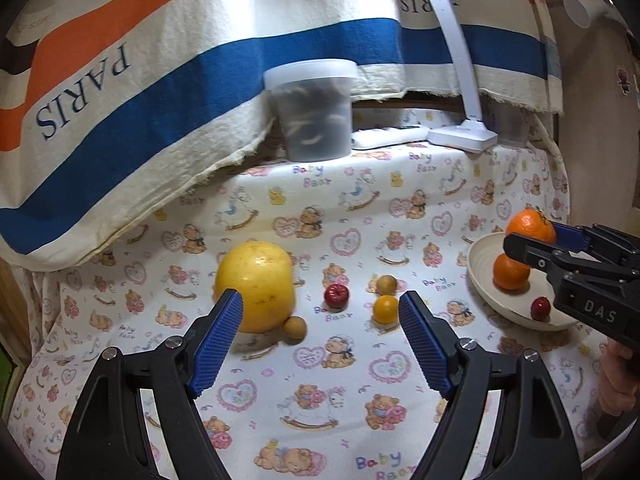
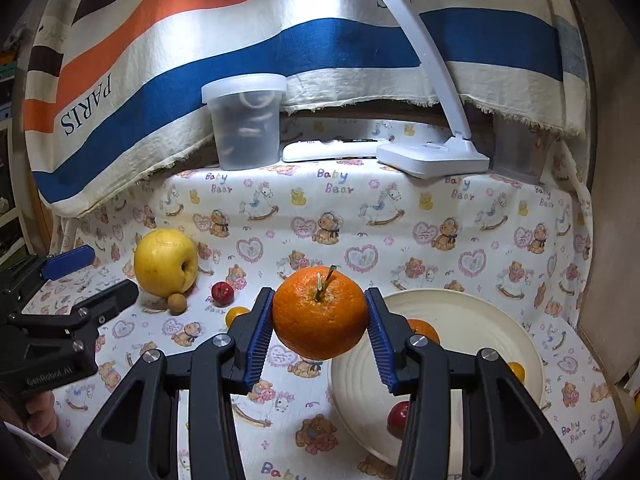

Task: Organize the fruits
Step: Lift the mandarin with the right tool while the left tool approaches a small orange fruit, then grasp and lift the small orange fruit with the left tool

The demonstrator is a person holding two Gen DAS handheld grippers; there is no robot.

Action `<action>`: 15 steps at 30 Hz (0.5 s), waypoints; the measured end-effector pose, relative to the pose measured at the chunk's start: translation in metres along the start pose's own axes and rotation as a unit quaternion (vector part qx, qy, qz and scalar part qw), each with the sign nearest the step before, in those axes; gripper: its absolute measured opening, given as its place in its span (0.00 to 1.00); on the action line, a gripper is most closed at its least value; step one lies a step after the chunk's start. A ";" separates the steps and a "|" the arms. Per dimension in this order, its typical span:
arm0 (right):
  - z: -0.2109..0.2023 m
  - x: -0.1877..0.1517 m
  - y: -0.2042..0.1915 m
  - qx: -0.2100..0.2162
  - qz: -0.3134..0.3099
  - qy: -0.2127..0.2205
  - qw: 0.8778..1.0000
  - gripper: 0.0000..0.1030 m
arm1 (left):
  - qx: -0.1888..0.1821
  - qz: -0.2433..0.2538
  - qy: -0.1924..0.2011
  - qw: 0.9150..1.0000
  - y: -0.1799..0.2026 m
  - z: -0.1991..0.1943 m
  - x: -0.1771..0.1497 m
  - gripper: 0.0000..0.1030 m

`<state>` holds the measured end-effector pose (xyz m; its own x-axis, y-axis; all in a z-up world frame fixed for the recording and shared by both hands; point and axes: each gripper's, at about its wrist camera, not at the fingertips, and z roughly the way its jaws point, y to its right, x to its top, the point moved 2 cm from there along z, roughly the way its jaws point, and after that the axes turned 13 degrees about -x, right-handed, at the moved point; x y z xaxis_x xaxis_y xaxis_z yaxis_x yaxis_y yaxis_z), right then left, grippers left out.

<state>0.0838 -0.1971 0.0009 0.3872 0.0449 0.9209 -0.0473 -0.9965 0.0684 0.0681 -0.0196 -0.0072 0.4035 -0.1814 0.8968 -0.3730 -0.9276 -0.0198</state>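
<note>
from the left wrist view, your left gripper (image 1: 320,312) hangs over the baby-bear cloth (image 1: 360,208) with its jaws spread wide and nothing between them, which makes sense as a waiting pose: the loose fruit lies straight ahead of it. the big yellow fruit (image 1: 256,284) sits just past the left pad, with a small tan ball (image 1: 295,330) touching its base. a small red fruit (image 1: 336,295), another tan ball (image 1: 386,284) and a small orange-yellow fruit (image 1: 385,309) lie near one another in the middle. off to the right, the cream plate (image 1: 480,256) already carries an orange (image 1: 510,273) and a red fruit (image 1: 540,308), and your right gripper (image 1: 532,240) holds the stemmed orange (image 1: 530,224) above the plate's near rim (clear of the one lying below it, as far as this angle shows).

from the right wrist view, your right gripper (image 2: 320,320) is clamped on that stemmed orange (image 2: 320,314), both blue pads pressed to its sides, stem up. it is carried lifted, above the cloth at the plate (image 2: 460,312) edge, likely so it can be lowered into the bare middle. the second orange (image 2: 422,330) shows behind the right finger, a red fruit (image 2: 398,418) sits low on the plate, and a small yellow fruit (image 2: 516,370) rests near its right rim.
</note>
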 end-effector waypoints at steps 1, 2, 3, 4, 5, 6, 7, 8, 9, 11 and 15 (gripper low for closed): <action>0.000 0.000 0.001 -0.003 0.001 0.002 1.000 0.45 | -0.003 0.003 -0.003 1.000 0.003 0.001 0.000 0.76; -0.001 0.001 0.003 -0.006 0.003 0.005 1.000 0.45 | 0.000 0.011 -0.006 1.000 0.007 0.001 0.001 0.74; -0.001 0.001 0.005 -0.008 0.007 0.008 1.000 0.45 | 0.003 0.022 -0.001 1.000 0.010 -0.001 0.003 0.72; -0.002 0.001 0.007 -0.009 0.012 0.007 1.000 0.45 | 0.003 0.031 0.005 1.000 0.014 -0.004 0.005 0.72; -0.002 0.002 0.010 -0.010 0.018 0.006 1.000 0.45 | 0.002 0.034 0.009 0.999 0.017 -0.005 0.008 0.72; -0.002 0.002 0.012 -0.008 0.022 0.004 1.000 0.45 | 0.000 0.030 0.008 1.000 0.018 -0.004 0.011 0.72; -0.002 0.002 0.014 -0.007 0.024 0.004 1.000 0.45 | -0.005 0.022 0.004 1.000 0.018 -0.001 0.015 0.71; -0.003 0.002 0.016 -0.009 0.023 0.006 1.000 0.45 | -0.012 0.009 -0.004 1.000 0.017 0.003 0.018 0.68; -0.005 0.003 0.017 -0.015 0.022 0.014 1.000 0.45 | -0.018 -0.005 -0.012 1.000 0.016 0.008 0.021 0.66; -0.009 0.006 0.020 -0.023 0.026 0.024 0.999 0.45 | -0.028 -0.036 -0.030 0.999 0.012 0.020 0.024 0.60; -0.015 0.011 0.028 -0.037 0.032 0.039 0.998 0.45 | -0.048 -0.094 -0.063 0.992 0.004 0.044 0.026 0.55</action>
<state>0.0734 -0.2235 0.0188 0.3090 -0.0106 0.9510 -0.1378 -0.9899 0.0337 0.1142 -0.0425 -0.0035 0.5718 -0.0530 0.8187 -0.3570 -0.9145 0.1902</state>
